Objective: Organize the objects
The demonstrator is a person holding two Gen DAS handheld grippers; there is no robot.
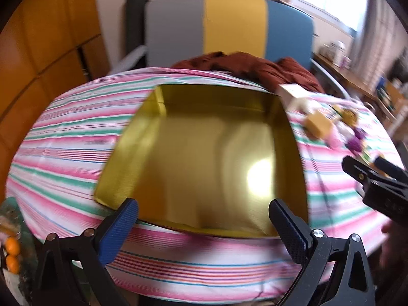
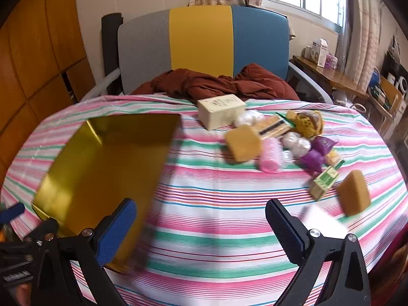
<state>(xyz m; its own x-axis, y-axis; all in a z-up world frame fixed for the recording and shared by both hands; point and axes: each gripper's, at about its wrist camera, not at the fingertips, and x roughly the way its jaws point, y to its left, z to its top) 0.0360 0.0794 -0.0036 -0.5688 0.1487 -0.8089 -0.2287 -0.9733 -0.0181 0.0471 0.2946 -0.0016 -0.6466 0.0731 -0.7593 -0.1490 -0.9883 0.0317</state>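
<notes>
The open tin (image 2: 102, 163) sits on the table's (image 2: 216, 204) left half; the small packets (image 2: 275, 137) cluster near its far right edge.

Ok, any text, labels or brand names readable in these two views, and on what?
None can be read.
Cream box: faint print on top, blurred.
Green carton: markings too small.
Purple packets: pale mark, unreadable.
White boxes on the side desk: print too small.
Gold tin: no text visible.
</notes>
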